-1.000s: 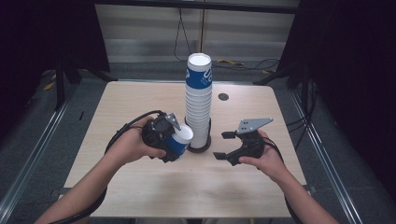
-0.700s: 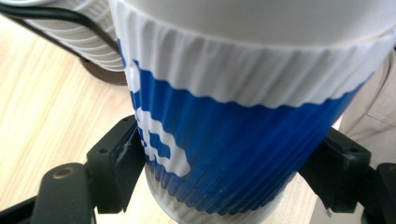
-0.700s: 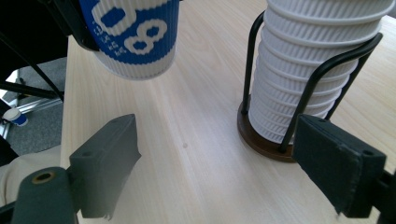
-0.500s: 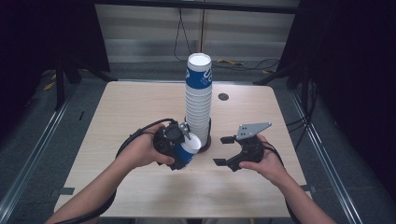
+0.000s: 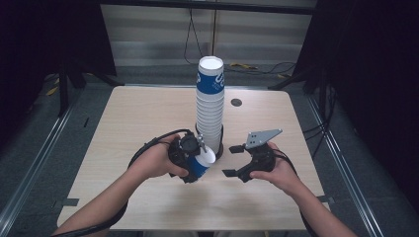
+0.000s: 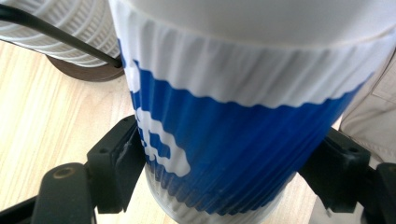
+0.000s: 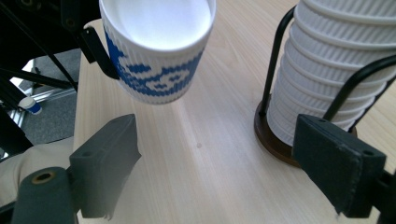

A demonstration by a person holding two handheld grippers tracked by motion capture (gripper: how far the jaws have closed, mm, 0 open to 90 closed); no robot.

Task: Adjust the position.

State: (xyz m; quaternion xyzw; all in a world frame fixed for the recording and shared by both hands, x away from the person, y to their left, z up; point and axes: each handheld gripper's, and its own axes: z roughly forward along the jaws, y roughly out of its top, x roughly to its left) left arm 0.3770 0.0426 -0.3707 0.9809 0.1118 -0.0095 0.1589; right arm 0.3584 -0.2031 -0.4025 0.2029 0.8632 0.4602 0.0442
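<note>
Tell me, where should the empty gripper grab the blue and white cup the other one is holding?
Best guess: the right gripper, whose jaws stand open with nothing between them, should take the cup by its ribbed wall, across the width, just under the open rim. The left gripper already clamps the lower half, so that upper band is free. The cup is tilted, so come from its open end.

On the tabletop (image 5: 138, 118) the cup stack (image 5: 209, 108) stands centre; the single cup (image 5: 200, 165) is just before it, in the left tool (image 5: 190, 158), with the right tool (image 5: 236, 160) to its right.
</note>
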